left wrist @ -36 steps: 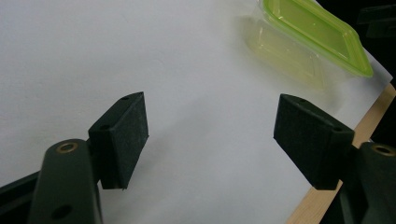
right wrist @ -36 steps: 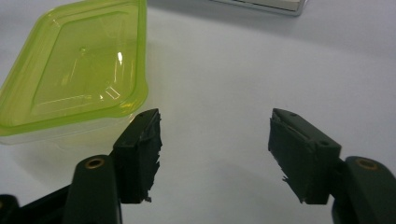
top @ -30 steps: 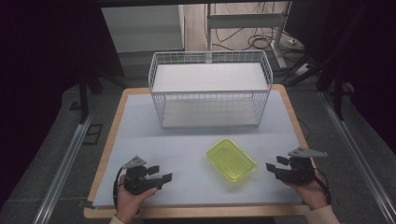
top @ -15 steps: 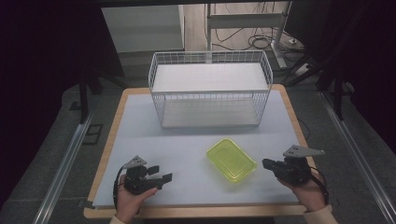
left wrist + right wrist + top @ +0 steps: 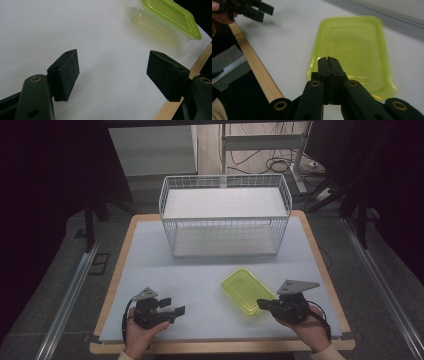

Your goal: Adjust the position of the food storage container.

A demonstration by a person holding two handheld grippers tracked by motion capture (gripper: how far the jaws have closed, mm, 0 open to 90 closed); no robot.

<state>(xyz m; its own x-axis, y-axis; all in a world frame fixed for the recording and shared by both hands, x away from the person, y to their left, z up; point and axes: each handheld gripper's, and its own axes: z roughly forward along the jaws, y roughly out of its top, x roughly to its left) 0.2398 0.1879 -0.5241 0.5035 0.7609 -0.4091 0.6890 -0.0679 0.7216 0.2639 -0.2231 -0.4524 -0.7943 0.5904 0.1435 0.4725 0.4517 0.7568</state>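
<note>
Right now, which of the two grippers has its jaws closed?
The right gripper, beside the green container: its jaws are pressed together on nothing. The left gripper stands open.

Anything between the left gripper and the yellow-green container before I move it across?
No. In the high view, bare white tabletop separates the left gripper from the yellow-green container; the left gripper view shows the same.

I see free table (image 5: 150, 270) between the wire basket (image 5: 225, 215) at the far edge and the yellow-green container (image 5: 248, 291) near the right front corner; only these two block my passing.
</note>
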